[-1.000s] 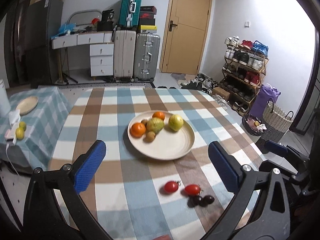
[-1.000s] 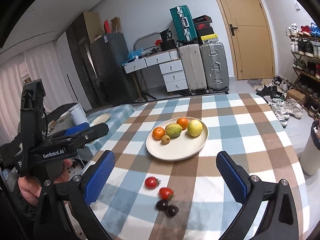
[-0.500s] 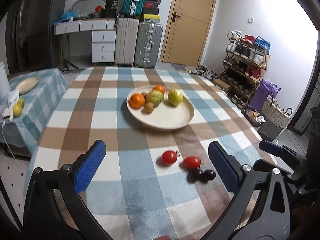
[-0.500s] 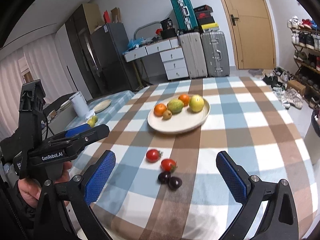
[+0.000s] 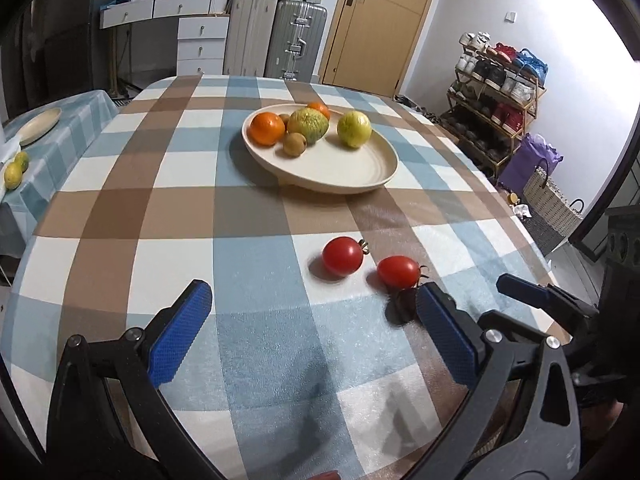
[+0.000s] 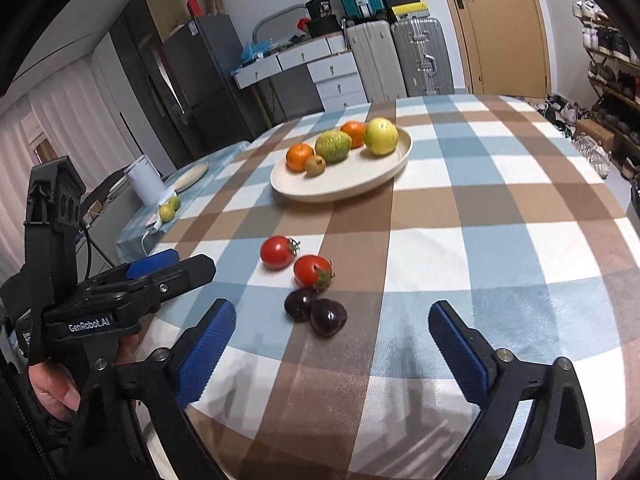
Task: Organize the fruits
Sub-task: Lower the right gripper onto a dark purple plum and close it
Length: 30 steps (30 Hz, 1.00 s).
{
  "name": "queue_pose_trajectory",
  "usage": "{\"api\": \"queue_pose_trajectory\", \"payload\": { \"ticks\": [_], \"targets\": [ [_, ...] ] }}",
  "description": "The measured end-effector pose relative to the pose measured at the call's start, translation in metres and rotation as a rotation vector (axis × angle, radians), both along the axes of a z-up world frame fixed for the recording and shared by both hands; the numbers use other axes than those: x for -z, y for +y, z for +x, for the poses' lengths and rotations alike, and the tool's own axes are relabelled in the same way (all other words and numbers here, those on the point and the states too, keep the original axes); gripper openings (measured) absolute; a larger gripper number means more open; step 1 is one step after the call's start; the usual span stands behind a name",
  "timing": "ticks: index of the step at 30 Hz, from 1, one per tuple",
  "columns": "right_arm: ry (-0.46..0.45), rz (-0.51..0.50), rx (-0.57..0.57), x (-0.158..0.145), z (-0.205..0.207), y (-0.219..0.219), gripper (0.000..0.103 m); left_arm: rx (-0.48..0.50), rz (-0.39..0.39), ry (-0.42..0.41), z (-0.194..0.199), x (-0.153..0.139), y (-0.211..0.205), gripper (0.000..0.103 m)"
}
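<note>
A cream plate point(image 5: 352, 176) on the checked tablecloth holds two oranges point(image 5: 266, 129), a green-yellow fruit point(image 5: 308, 125), a yellow fruit point(image 5: 354, 129) and a small brown one point(image 5: 295, 145). Nearer lie two red tomatoes point(image 5: 343, 256) point(image 6: 312, 270) and two dark plums point(image 6: 328, 316) side by side. My left gripper point(image 5: 312, 292) is open and empty, short of the tomatoes; its right finger hides part of a plum. The jaws of my right gripper point(image 6: 332, 308) stand wide and are closing, with nothing between them. The plums lie just ahead of its tips.
A lower side table point(image 5: 60, 140) at the left carries a plate, a white cup point(image 6: 144, 180) and lemons point(image 5: 14, 174). A shoe rack point(image 5: 500, 76) and a woven basket point(image 5: 548, 200) stand past the table's right edge. Suitcases and drawers line the back wall.
Both grippers have sunk toward the table and tipped further down. The tomatoes and plums now sit much closer to the fingertips.
</note>
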State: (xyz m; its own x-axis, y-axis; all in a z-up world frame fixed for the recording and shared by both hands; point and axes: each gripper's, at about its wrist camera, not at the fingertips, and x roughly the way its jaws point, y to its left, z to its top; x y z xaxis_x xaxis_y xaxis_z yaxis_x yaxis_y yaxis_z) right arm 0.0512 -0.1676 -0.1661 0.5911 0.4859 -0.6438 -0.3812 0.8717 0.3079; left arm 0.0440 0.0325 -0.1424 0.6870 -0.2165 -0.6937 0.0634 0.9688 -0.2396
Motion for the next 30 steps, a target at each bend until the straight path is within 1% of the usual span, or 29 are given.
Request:
{"api": "queue_pose_trajectory", "payload": {
  "ticks": [2,3,4,5,8,9,11,12,13,17,21,23,25,27,30],
  "targets": [
    [0.012,-0.004,-0.009,0.007,0.003,0.002,0.098,0.002,-0.008,0.007,0.003,0.005,-0.001,0.102],
    [0.018,-0.006,-0.011,0.01,0.004,0.003,0.094,0.0,-0.011,0.012,0.004,0.008,0.0,0.102],
    [0.026,-0.005,-0.013,0.013,0.006,0.003,0.088,0.0,-0.013,0.017,0.005,0.01,0.001,0.102],
    [0.037,-0.001,-0.016,0.016,0.008,0.004,0.086,0.0,-0.015,0.022,0.006,0.012,0.002,0.102],
    [0.055,0.004,-0.013,0.023,0.013,0.005,0.084,0.0,-0.023,0.029,0.009,0.016,0.004,0.102],
    [0.056,0.017,-0.015,0.024,0.014,0.005,0.081,0.001,-0.027,0.03,0.01,0.017,0.004,0.102],
    [0.059,0.026,-0.022,0.025,0.015,0.006,0.079,0.001,-0.031,0.033,0.011,0.019,0.005,0.102],
    [0.061,0.02,-0.023,0.026,0.016,0.007,0.074,0.003,-0.035,0.036,0.012,0.021,0.006,0.102],
    [0.063,0.015,-0.03,0.027,0.017,0.009,0.066,0.004,-0.039,0.037,0.013,0.022,0.006,0.102],
    [0.056,0.016,-0.019,0.026,0.016,0.009,0.06,0.011,-0.049,0.038,0.014,0.023,0.007,0.102],
    [0.066,0.034,-0.022,0.026,0.018,0.008,0.045,0.018,-0.054,0.034,0.012,0.023,0.007,0.102],
    [0.073,0.033,-0.031,0.027,0.018,0.009,0.042,0.019,-0.055,0.034,0.013,0.023,0.006,0.102],
    [0.077,0.041,-0.042,0.029,0.018,0.01,0.031,0.021,-0.053,0.036,0.013,0.023,0.006,0.102],
    [0.079,0.053,-0.039,0.028,0.018,0.01,0.026,0.024,-0.053,0.035,0.012,0.023,0.005,0.102],
    [0.089,0.067,-0.04,0.029,0.018,0.009,0.024,0.027,-0.049,0.033,0.011,0.022,0.004,0.102]
  ]
}}
